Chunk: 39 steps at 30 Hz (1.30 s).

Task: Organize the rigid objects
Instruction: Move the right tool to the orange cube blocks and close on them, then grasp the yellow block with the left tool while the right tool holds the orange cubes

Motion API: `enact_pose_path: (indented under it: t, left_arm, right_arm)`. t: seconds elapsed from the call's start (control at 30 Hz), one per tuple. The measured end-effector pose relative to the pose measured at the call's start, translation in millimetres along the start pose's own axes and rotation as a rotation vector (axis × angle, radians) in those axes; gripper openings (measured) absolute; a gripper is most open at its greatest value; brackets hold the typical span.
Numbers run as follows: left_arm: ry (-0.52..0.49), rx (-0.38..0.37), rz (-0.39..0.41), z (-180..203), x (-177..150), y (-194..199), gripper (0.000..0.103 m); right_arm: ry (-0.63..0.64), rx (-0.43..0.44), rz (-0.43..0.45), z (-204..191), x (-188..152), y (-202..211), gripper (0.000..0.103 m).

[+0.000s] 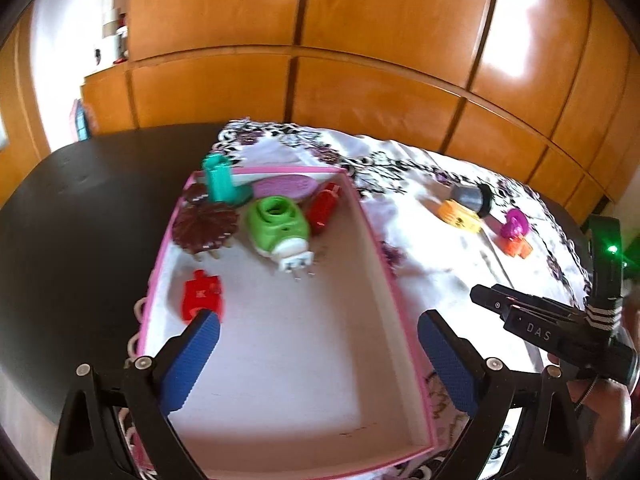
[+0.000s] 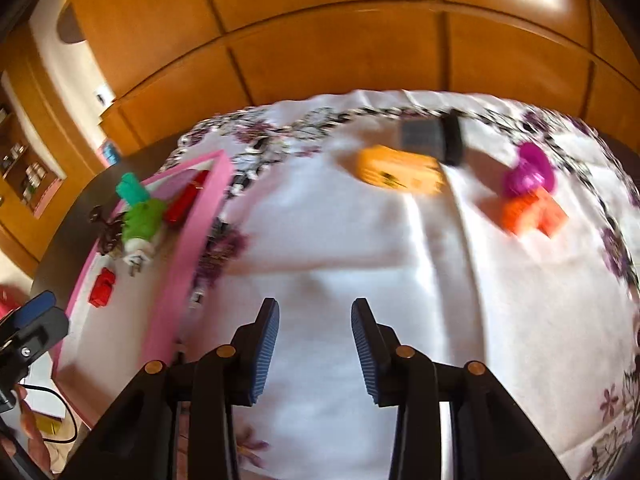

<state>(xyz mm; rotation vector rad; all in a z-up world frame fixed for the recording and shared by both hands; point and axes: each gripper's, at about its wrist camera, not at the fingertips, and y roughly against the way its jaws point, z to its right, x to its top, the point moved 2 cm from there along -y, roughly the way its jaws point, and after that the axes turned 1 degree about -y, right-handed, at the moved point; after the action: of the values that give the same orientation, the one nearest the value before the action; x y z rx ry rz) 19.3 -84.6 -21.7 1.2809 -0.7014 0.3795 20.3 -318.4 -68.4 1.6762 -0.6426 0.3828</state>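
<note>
A pink-rimmed box (image 1: 362,216) (image 2: 192,240) holds a green plug-in device (image 1: 278,226) (image 2: 142,220), a teal piece (image 1: 220,178), a red block (image 1: 200,294) (image 2: 102,286), a red car-like piece (image 1: 324,206), a dark flower-shaped piece (image 1: 204,224) and a pink oval (image 1: 286,186). On the floral cloth lie an orange-yellow block (image 2: 400,168) (image 1: 458,214), a grey-black cylinder (image 2: 434,136) (image 1: 472,196), a magenta piece (image 2: 528,172) (image 1: 514,222) and an orange piece (image 2: 532,210) (image 1: 518,246). My left gripper (image 1: 318,354) is open above the box. My right gripper (image 2: 314,350) is open and empty over the cloth.
The white floral cloth (image 2: 360,264) covers part of a dark round table (image 1: 80,208). Wooden cabinet doors (image 1: 360,40) stand behind it. The right gripper's body (image 1: 560,328) shows at the right of the left wrist view.
</note>
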Motion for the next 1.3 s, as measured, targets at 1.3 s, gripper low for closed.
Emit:
enact_pose_path:
  t: [1.3]
  left_arm:
    - [-0.126, -0.077, -0.056, 89.4, 15.0, -14.6, 0.100]
  right_arm:
    - [-0.202, -0.245, 0.068, 162.4, 53.9, -13.1, 0.044]
